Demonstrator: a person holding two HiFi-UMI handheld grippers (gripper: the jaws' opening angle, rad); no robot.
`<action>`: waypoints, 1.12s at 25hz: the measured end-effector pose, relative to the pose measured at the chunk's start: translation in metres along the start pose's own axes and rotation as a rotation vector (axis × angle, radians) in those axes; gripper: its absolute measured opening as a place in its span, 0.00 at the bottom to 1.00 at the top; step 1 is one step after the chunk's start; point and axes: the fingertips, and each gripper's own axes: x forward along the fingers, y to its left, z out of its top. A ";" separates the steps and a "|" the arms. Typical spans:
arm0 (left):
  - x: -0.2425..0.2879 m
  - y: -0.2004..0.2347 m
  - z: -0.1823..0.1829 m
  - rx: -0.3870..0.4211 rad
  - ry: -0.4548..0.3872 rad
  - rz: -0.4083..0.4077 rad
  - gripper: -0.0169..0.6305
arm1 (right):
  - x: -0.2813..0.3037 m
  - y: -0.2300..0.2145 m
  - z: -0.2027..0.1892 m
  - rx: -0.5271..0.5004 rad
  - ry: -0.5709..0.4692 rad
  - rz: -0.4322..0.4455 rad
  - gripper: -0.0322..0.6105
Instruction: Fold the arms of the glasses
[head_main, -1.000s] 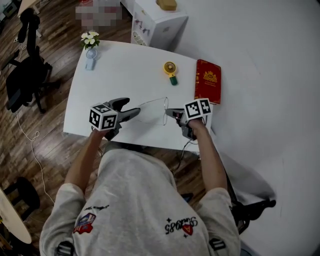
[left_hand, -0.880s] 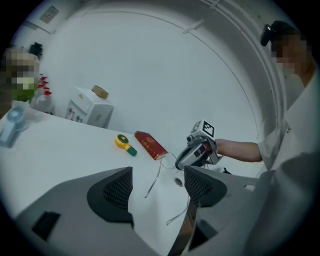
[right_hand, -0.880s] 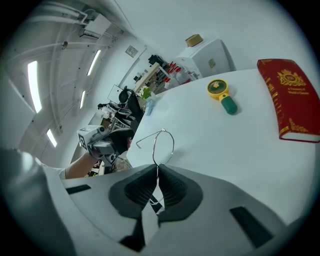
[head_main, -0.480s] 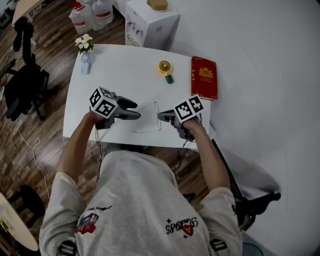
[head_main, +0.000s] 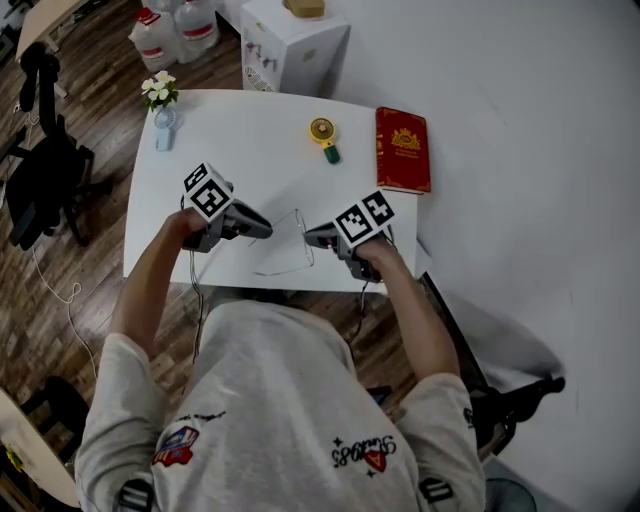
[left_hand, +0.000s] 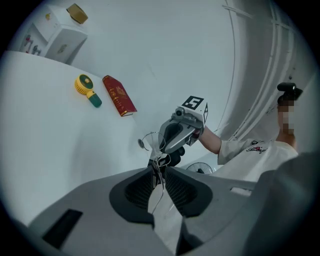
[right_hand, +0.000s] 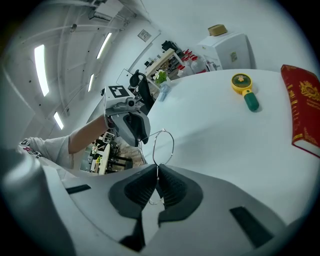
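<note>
Wire glasses pinched in right gripper fingers, left gripper fingers closing round them

The counter is plain white. At its far right lies a deep red book with a gold emblem. Left of it is a yellow fan with a green handle. The glasses are thin silvery wire. White flowers top a pale blue vase at the far left.
</note>
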 end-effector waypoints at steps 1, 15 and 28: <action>0.001 0.001 -0.002 0.000 0.013 0.006 0.12 | 0.000 0.001 -0.001 0.000 -0.001 0.001 0.08; 0.034 0.000 0.001 -0.045 0.056 -0.003 0.05 | 0.001 -0.002 0.006 0.023 -0.051 0.019 0.08; 0.056 -0.005 0.011 0.041 0.061 0.033 0.05 | 0.005 0.008 0.012 0.018 -0.101 0.051 0.08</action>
